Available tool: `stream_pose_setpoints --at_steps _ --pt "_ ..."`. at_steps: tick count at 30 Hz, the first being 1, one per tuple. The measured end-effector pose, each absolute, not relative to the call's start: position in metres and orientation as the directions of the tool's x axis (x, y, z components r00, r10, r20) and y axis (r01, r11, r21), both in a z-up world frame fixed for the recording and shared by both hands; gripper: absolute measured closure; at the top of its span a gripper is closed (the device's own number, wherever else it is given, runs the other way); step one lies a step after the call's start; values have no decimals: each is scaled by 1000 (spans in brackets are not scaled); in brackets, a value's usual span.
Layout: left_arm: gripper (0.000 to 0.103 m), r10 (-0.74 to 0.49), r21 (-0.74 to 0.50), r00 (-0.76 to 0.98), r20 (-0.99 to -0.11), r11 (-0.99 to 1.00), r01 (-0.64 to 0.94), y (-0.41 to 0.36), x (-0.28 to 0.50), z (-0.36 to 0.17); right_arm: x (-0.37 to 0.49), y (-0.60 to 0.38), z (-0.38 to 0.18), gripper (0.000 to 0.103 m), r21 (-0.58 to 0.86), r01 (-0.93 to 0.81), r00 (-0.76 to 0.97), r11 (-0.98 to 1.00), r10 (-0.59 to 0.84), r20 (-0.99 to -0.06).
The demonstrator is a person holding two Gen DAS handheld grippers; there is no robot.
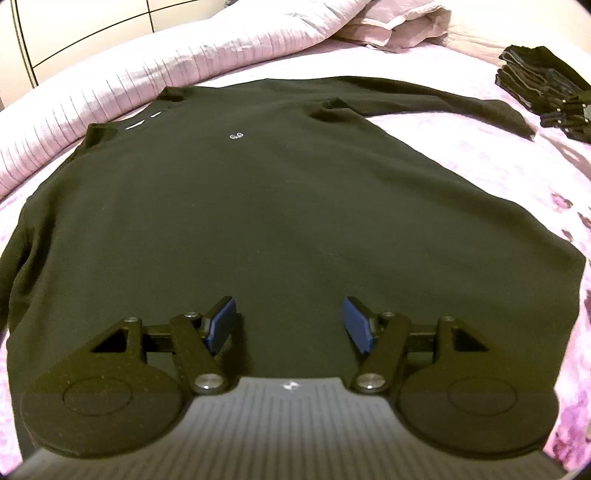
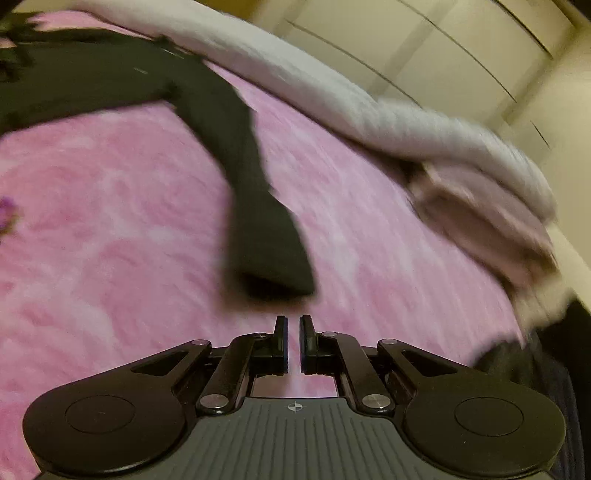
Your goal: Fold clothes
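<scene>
Left wrist view: the dark long-sleeved sweater (image 1: 277, 206) lies flat and unfolded on the pink bed (image 1: 517, 166), left gripper (image 1: 289, 323) wide above its hem, right gripper (image 2: 293, 341) closed, empty, near the sleeve cuff (image 2: 273, 273); a stack of folded dark clothes (image 1: 543, 85) lies beyond.

Long-sleeved top (image 1: 266, 206) spread flat on the bed sheet (image 1: 546, 177), collar end away from the left wrist camera, hem end nearest. Left gripper (image 1: 290, 325) over the hem area. One sleeve (image 1: 443, 107) stretches out to the right. Beyond its end, far right on the sheet, a stack of folded clothes (image 1: 539, 81). Rolled duvet (image 1: 155, 85) along the far side behind the collar, pillow (image 1: 399, 26) behind it. Right wrist view: sleeve cuff (image 2: 273, 273) just ahead of the right gripper (image 2: 293, 325), apart from it, sheet beneath.
</scene>
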State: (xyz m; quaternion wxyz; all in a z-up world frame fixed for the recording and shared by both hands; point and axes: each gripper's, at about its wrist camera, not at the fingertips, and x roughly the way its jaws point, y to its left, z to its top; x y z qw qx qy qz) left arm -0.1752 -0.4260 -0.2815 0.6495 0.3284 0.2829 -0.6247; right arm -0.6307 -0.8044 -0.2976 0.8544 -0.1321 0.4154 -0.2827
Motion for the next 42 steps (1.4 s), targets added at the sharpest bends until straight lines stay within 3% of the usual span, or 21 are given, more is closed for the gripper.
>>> stream_pose_setpoints --at_steps 2,4,5,6,8,9,13,14,15,16,19,22,24,26,30,34,42 --pt "43 -632 75 59 -773 1 997 -423 -178 -277 -630 -812 -284 99 -361 472 524 804 -585 -619" --pt "43 -636 73 58 -770 2 997 -421 -179 -274 -626 -818 -271 90 -258 540 561 801 -572 -599" --pt "43 -637 72 58 -769 4 997 -420 -180 -274 -621 -819 -266 78 -214 556 583 803 -560 -588" --pt "43 -637 70 57 -769 5 998 -420 -180 -274 -616 -820 -261 59 -169 570 604 804 -549 -577" --pt "43 -635 66 56 -771 8 998 -420 -180 -274 -597 -805 -263 41 -236 500 619 833 -535 -576" --pt "43 -633 64 56 -772 10 998 -420 -180 -275 -587 -796 -265 40 -278 457 624 845 -528 -576" --pt "43 -624 54 58 -780 25 998 -422 -176 -281 -555 -778 -297 41 -498 289 516 818 -571 -638" --pt "43 -623 51 58 -780 29 998 -423 -175 -283 -552 -782 -302 49 -505 280 495 817 -573 -653" --pt "43 -623 48 58 -780 32 998 -423 -174 -284 -550 -788 -303 84 -488 283 485 826 -562 -670" --pt "43 -624 45 56 -779 34 998 -423 -173 -285 -550 -795 -303 103 -466 288 477 836 -548 -688" --pt "43 -625 36 55 -779 43 998 -425 -171 -286 -553 -828 -285 103 -414 366 507 834 -552 -663" --pt "43 -626 28 51 -779 47 999 -426 -170 -287 -564 -895 -261 101 -297 623 476 724 -652 -590" --pt "43 -629 24 46 -776 42 999 -425 -171 -285 -566 -928 -255 79 -230 755 394 614 -705 -590" --pt "43 -634 21 36 -772 31 999 -422 -172 -282 -568 -932 -247 73 -226 814 350 535 -763 -543" --pt "43 -641 9 33 -767 40 999 -417 -171 -282 -565 -905 -249 61 -235 791 383 564 -757 -529" --pt "43 -641 -6 31 -767 56 998 -412 -170 -283 -548 -881 -270 59 -232 693 468 682 -671 -576" --pt "43 -636 -7 43 -770 76 997 -403 -163 -283 -503 -867 -323 59 -490 371 386 788 -611 -691"
